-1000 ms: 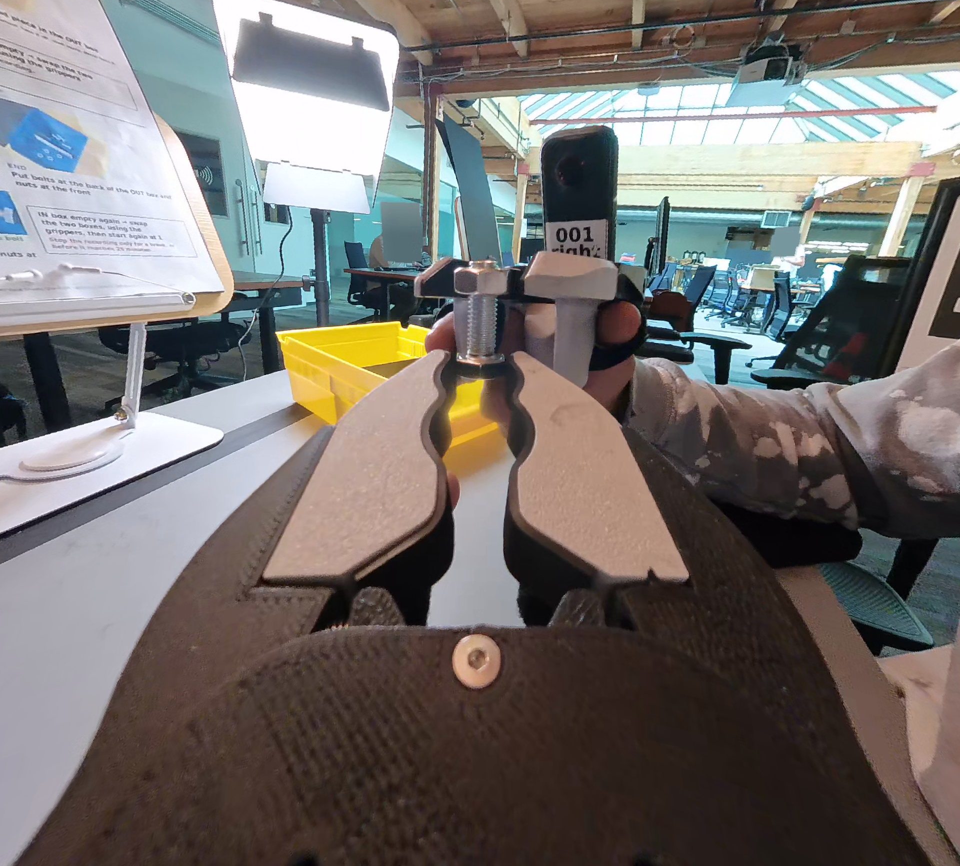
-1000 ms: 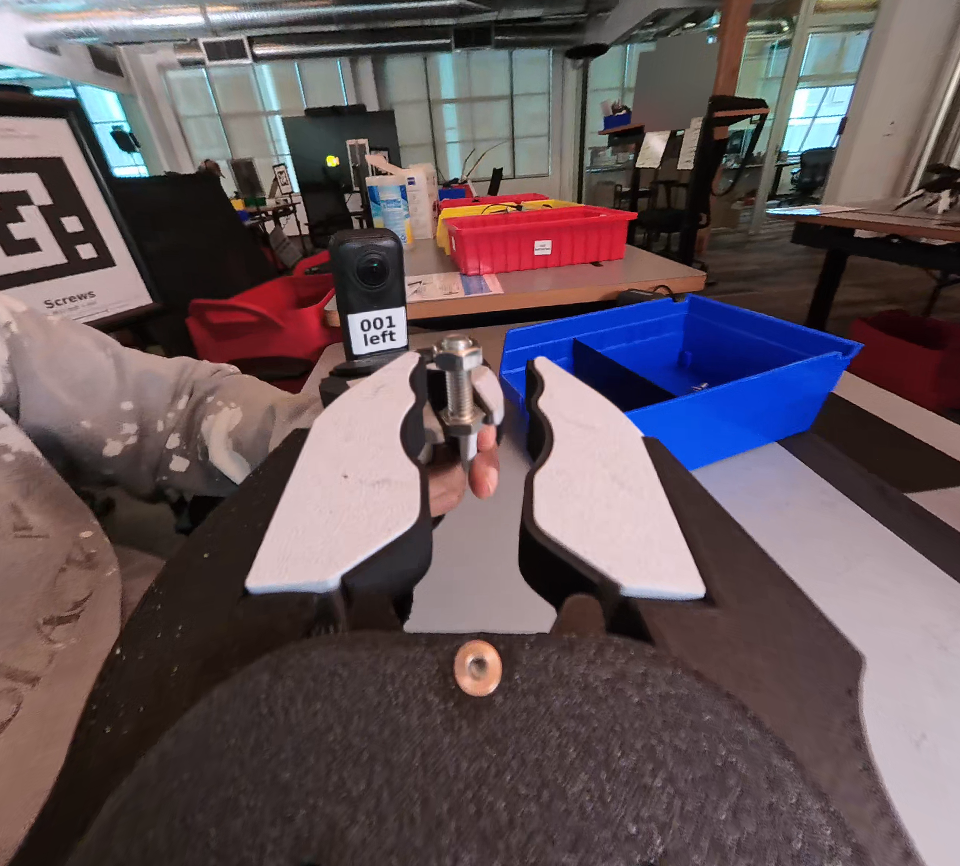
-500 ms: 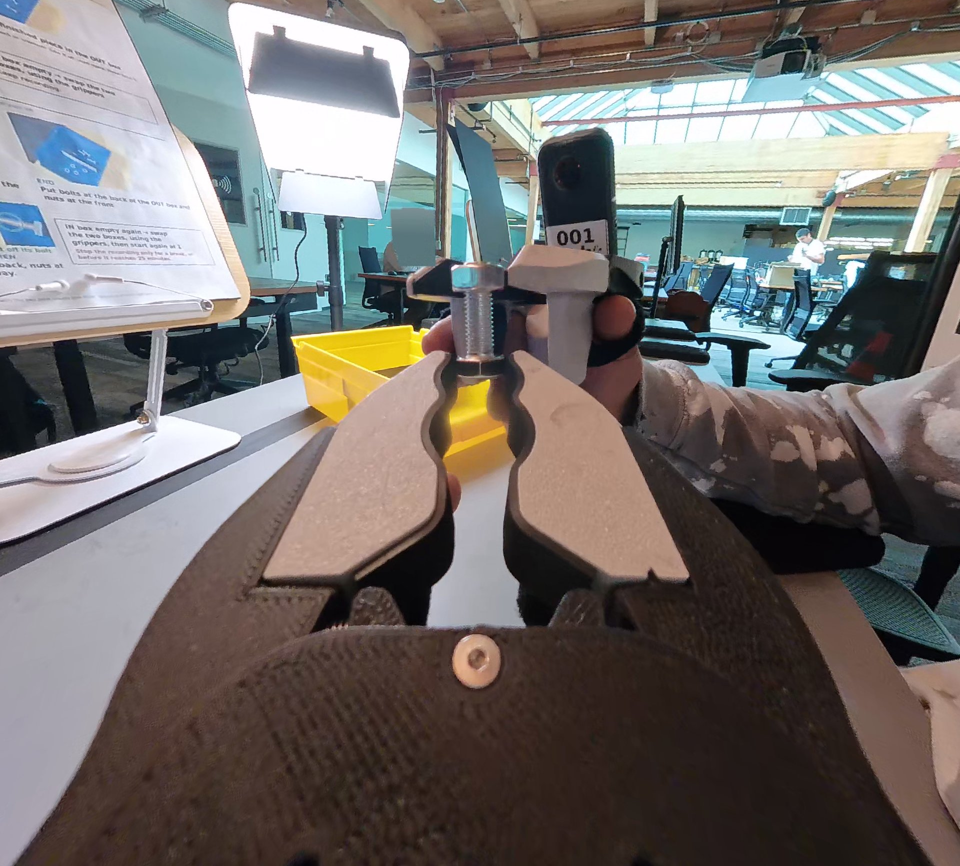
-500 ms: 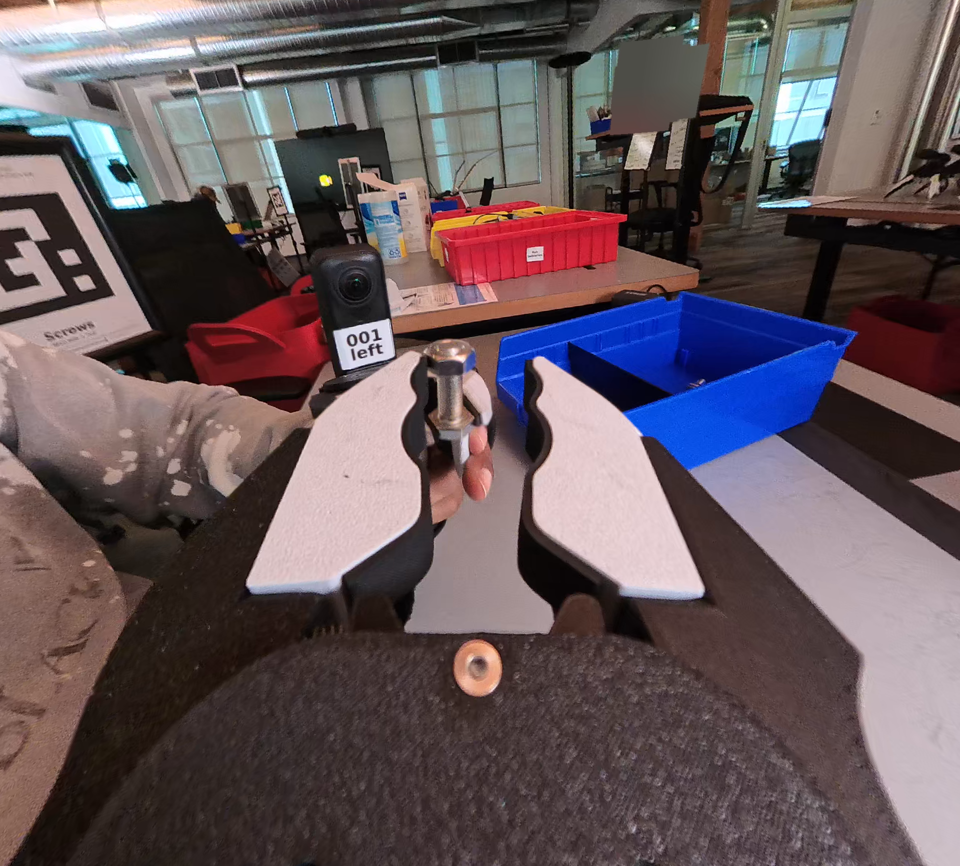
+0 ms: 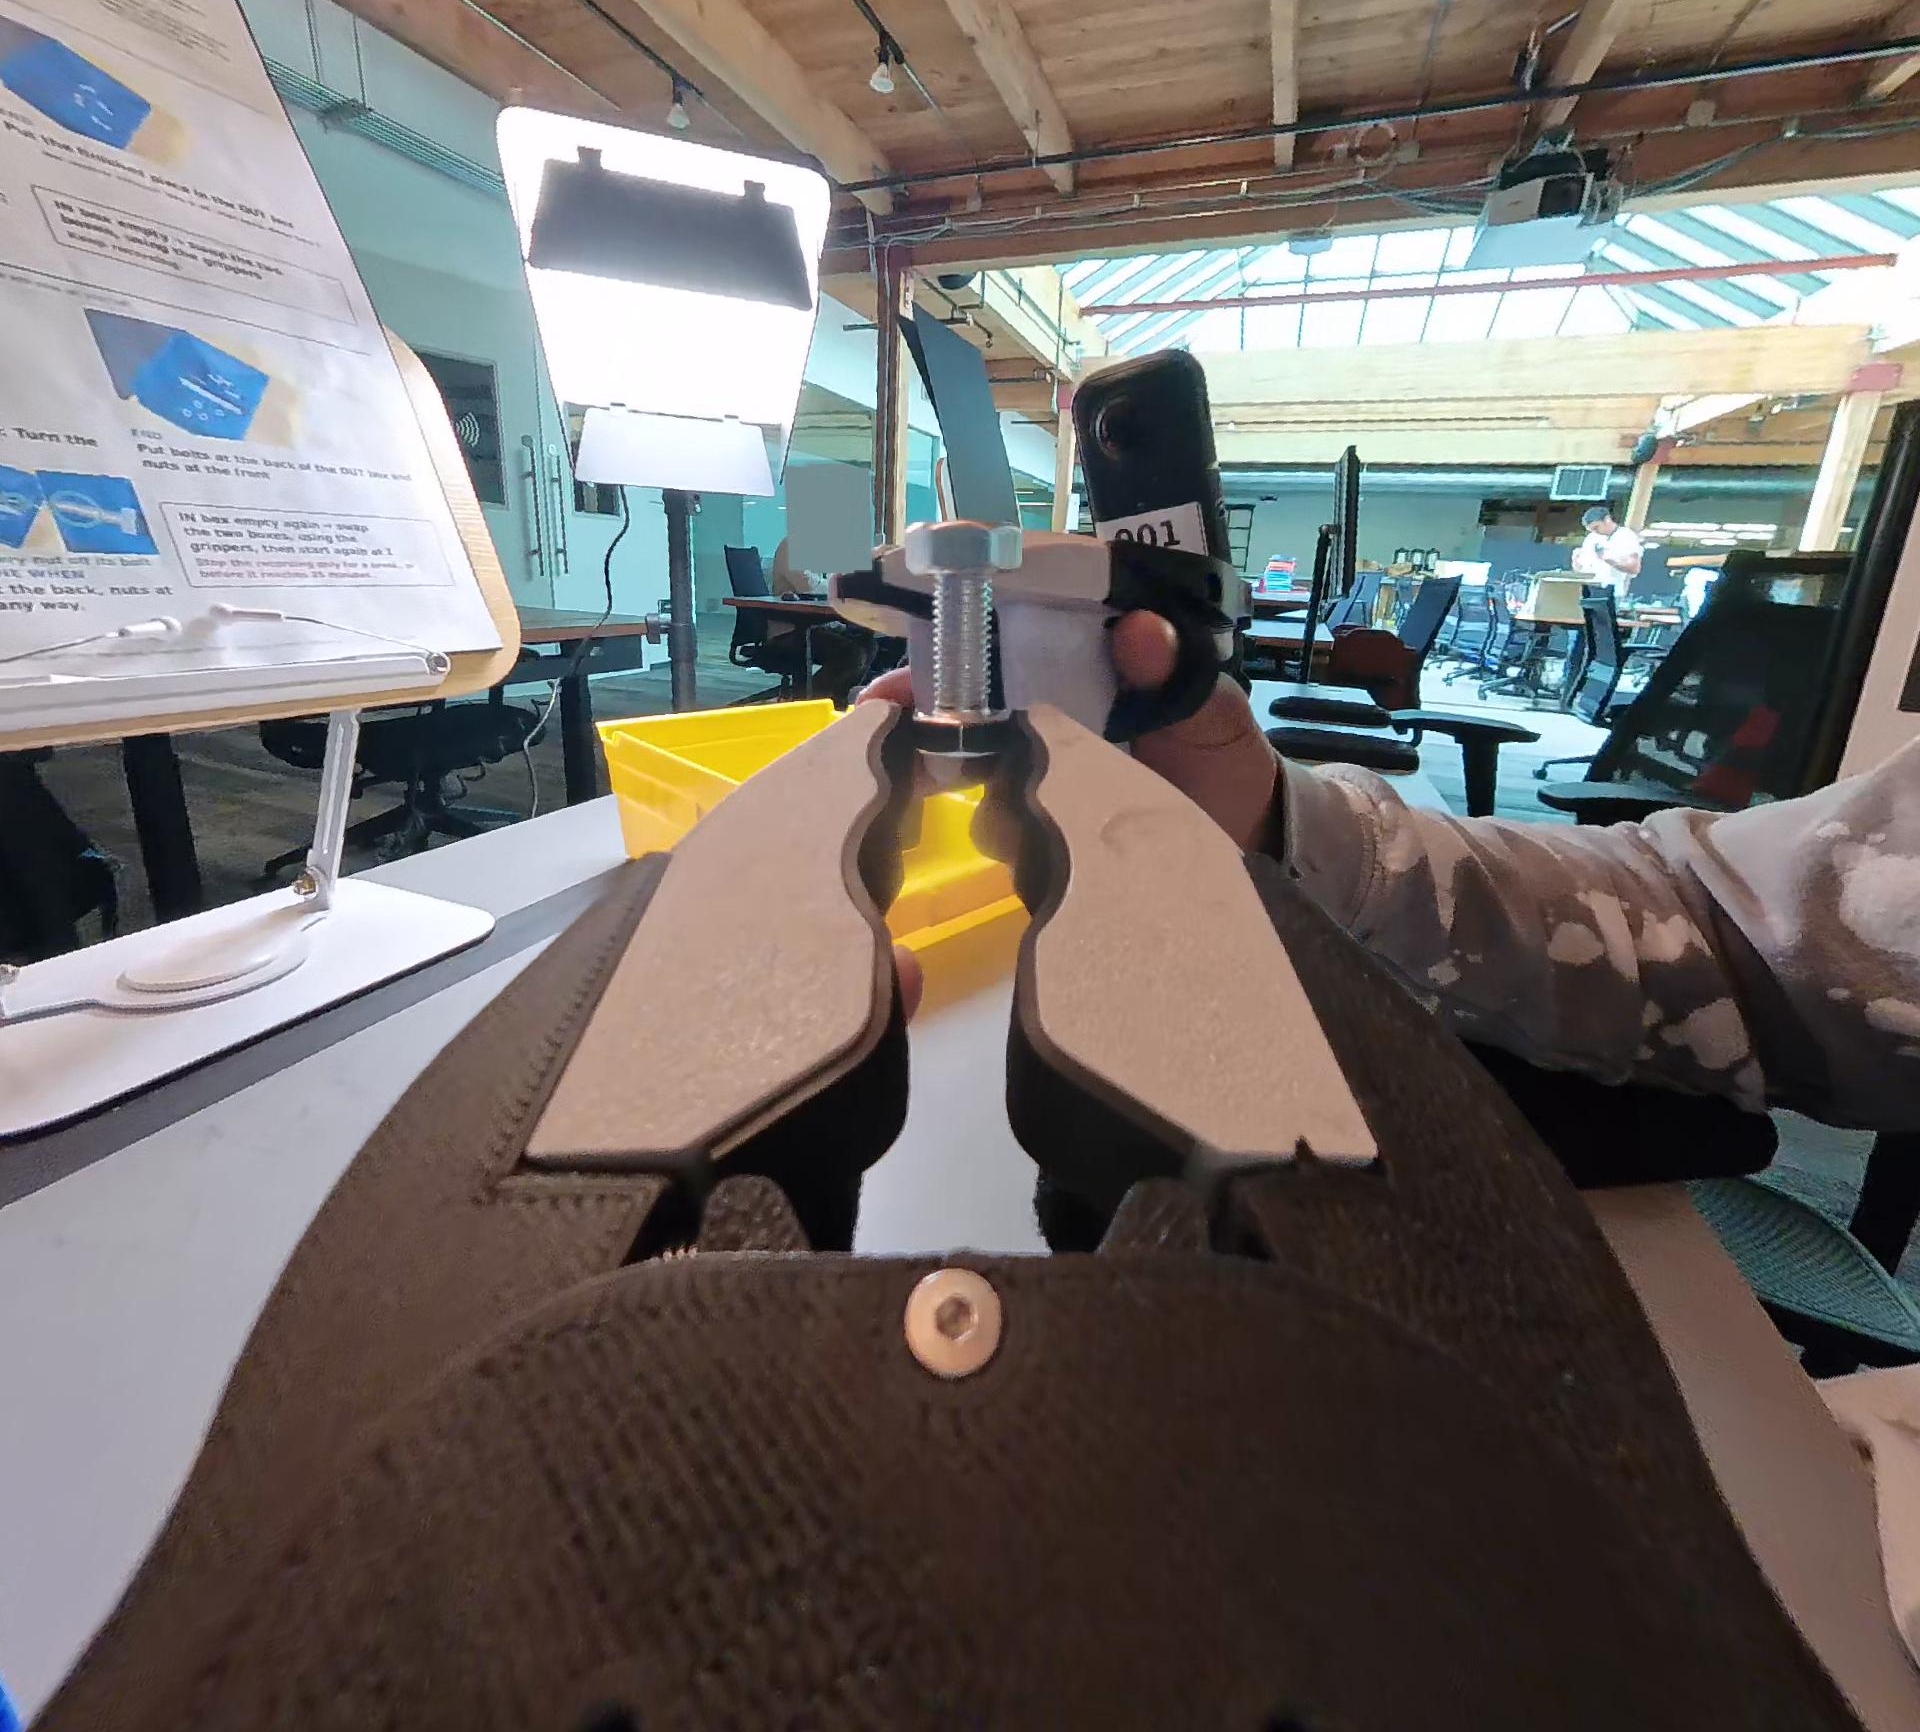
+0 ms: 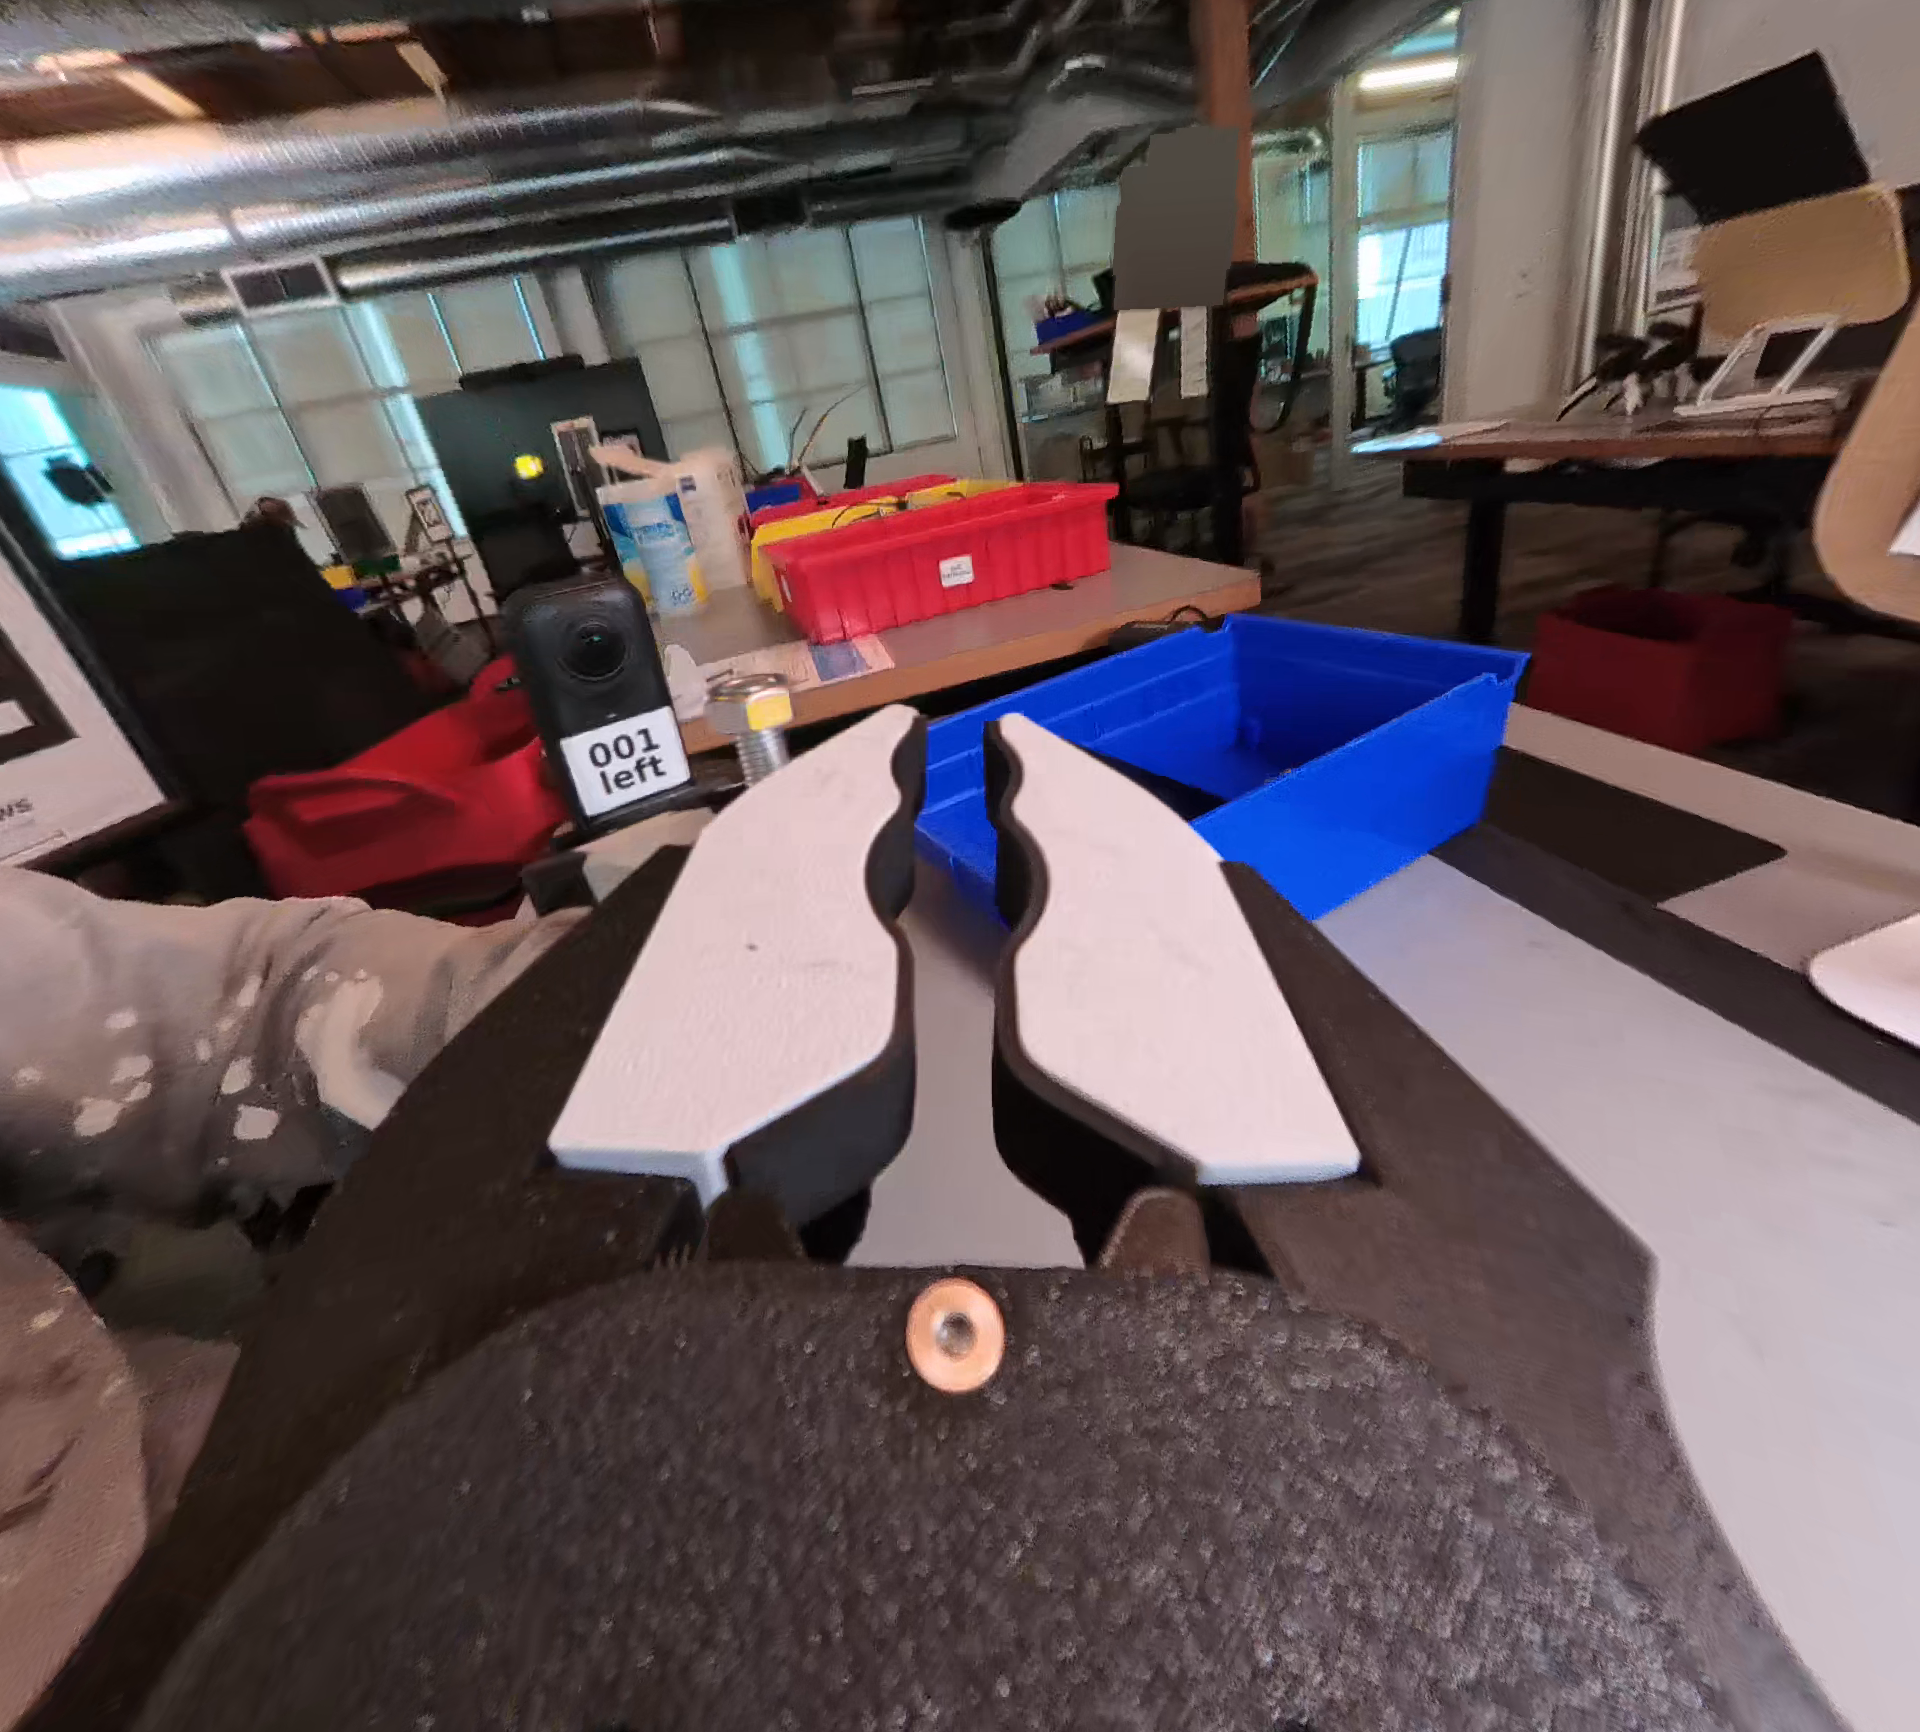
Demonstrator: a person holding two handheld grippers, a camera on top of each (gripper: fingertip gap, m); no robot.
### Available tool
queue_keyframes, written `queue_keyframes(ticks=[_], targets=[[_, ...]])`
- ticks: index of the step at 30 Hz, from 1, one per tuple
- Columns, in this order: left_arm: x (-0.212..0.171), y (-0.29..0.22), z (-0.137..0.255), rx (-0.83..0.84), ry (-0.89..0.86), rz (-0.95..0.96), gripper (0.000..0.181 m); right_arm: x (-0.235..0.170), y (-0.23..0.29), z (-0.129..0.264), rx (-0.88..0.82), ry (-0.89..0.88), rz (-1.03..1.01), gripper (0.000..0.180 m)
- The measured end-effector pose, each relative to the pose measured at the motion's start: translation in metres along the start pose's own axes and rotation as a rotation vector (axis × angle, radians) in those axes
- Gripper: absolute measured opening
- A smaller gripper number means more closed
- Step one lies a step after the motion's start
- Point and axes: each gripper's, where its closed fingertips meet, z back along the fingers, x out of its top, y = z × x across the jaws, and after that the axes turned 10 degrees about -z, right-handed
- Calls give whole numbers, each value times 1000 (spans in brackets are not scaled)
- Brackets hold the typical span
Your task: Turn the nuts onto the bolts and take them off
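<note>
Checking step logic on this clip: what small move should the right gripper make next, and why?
Probably shift the right gripper left, widen it, and close on the bolt head to turn it. Its jaws stand narrowly apart and empty, with the bolt just left of them, while the left gripper clamps the nut under bare thread.

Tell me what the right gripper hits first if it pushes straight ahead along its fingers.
Most likely the near wall of the blue bin, which fills the gap past the right gripper fingertips. Nothing closer shows in that line, though depth is hard to judge; the bolt stands off to the left.
</note>
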Motion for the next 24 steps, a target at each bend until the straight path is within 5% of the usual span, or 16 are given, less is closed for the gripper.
queue_keyframes(ticks=[8, 12, 20, 22, 24], targets=[[-5, -4, -3, -4, 19, -5, 18, -12, 27, -10, 93, 74, 46, 34], [3, -2, 0, -6, -7, -6, 18, 4, 3, 0, -19, 1, 26, 7], [-1, -4, -2, -5, 11, -12, 18, -10, 29, -9, 71, 79, 84, 34], [4, -5, 0, -16, -10, -11, 18, -1, 11, -4, -10, 35, 51, 13], [7, -4, 0, -6, -11, -27, 18, 6, 2, 3, -30, 1, 33, 11]])
